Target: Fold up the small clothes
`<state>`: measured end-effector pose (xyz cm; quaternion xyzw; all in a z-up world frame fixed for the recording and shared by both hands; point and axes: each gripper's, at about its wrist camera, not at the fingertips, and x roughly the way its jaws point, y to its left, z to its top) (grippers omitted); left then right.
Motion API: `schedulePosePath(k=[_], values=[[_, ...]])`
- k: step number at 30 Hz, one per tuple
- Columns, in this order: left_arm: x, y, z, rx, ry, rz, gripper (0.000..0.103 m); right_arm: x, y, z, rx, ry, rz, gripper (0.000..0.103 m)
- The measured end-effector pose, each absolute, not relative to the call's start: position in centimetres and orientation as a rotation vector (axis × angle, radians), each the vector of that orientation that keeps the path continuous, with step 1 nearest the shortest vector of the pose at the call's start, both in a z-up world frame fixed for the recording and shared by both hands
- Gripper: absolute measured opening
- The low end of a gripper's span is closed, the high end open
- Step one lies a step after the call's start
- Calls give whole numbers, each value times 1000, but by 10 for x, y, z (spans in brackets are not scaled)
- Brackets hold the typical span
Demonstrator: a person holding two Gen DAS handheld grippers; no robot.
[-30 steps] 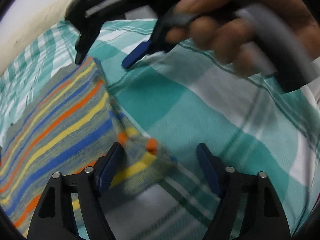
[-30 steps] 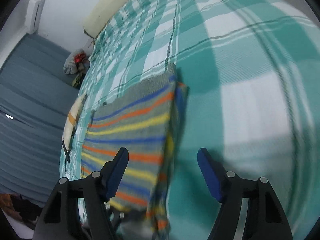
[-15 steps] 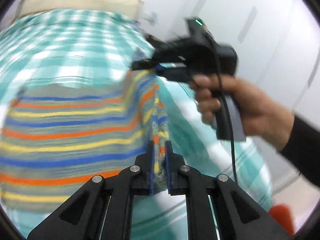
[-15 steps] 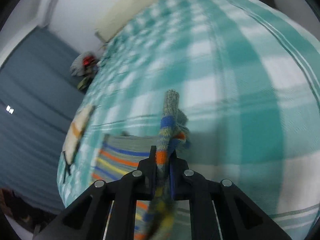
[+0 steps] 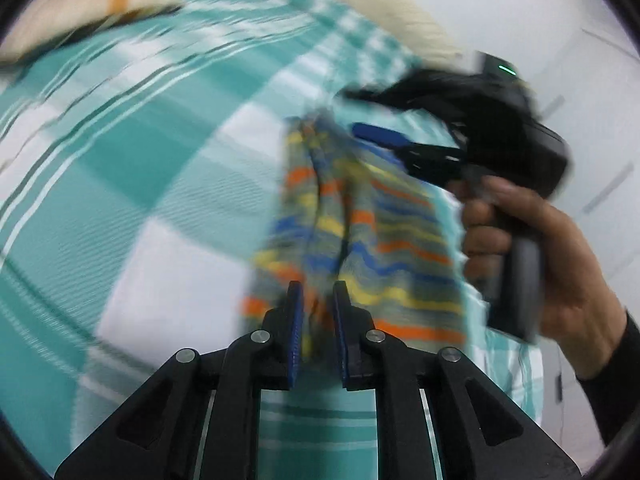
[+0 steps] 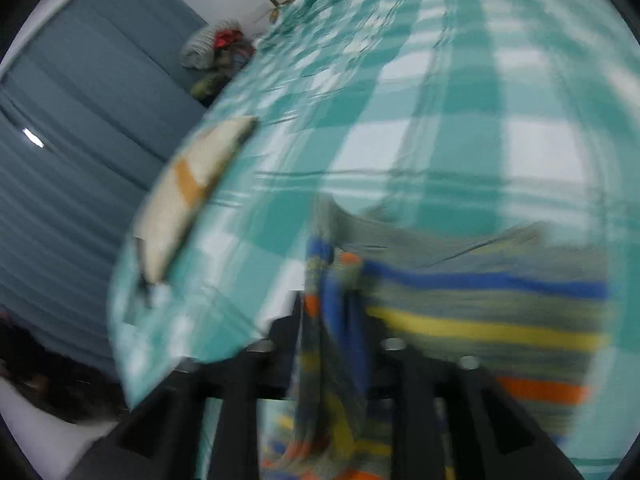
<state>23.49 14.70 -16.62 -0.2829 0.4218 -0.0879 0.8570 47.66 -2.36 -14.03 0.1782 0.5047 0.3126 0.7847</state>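
A small grey knit garment (image 5: 360, 232) with blue, orange and yellow stripes hangs lifted over the teal and white checked bedsheet (image 5: 120, 152). My left gripper (image 5: 316, 300) is shut on one bunched edge of it. My right gripper (image 6: 332, 312) is shut on another edge, with the garment (image 6: 480, 312) spreading to the right in its blurred view. In the left wrist view the right gripper (image 5: 376, 132), held by a hand, sits at the garment's far end.
A cream folded cloth with an orange band (image 6: 188, 184) lies near the bed's left edge, also in the left wrist view (image 5: 92, 8). A pile of clothes (image 6: 216, 52) sits by the blue curtain (image 6: 72, 140). A cream headboard (image 5: 380, 4) lies beyond.
Both grippers closed on the garment's edge, lifted it off the bed and swung it across; the garment now hangs bunched between them instead of lying flat.
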Motion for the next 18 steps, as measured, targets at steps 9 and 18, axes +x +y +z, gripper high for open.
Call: schedulePosePath(k=[9, 18], values=[[222, 142, -122, -506, 810, -257, 40, 405, -102, -90, 204, 869, 587, 53], [349, 92, -137, -324, 1052, -312, 40, 289, -140, -118, -4, 928, 569, 52]])
